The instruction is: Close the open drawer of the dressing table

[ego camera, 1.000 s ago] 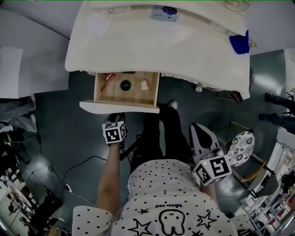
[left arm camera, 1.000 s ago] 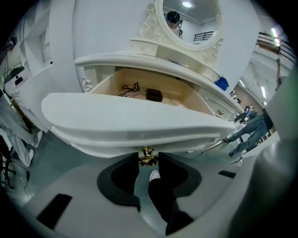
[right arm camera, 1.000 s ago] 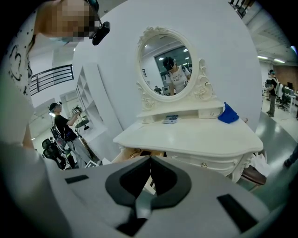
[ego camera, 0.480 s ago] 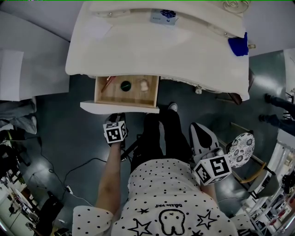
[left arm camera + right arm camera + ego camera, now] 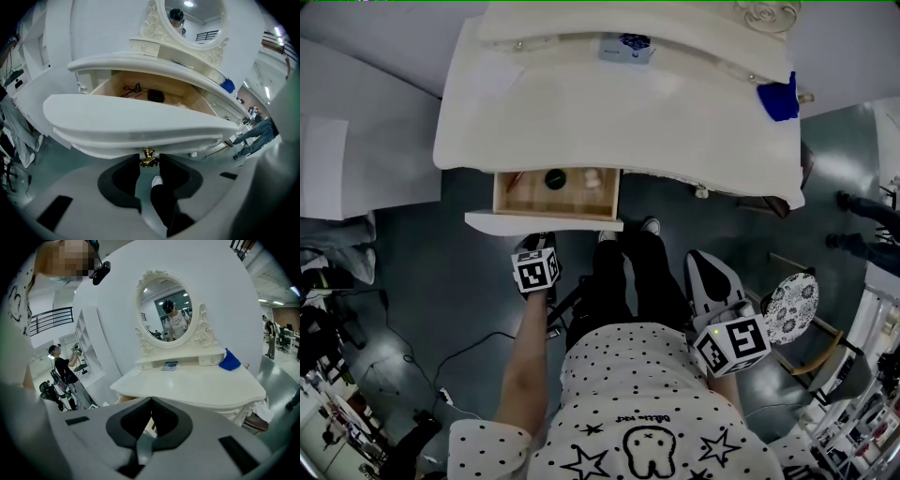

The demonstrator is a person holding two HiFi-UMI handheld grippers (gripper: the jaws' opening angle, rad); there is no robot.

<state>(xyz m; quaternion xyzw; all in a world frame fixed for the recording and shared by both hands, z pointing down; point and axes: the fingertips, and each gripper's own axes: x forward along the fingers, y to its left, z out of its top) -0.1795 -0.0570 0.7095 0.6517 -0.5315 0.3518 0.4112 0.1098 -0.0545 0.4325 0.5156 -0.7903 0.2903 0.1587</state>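
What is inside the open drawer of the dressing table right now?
Inside the drawer: a dark round item, a small pale item and a thin reddish item on its wooden floor. The tabletop covers the drawer's back part, so anything there is hidden.

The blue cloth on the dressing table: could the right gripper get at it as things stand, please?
Probably yes: the right gripper is free, fingers shut on nothing, and the bare tabletop before the blue cloth leaves the way open.

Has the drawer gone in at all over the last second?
Yes. The drawer has slid inward: less of its wooden inside shows past the front edge of the tabletop. The left gripper holds its knob.
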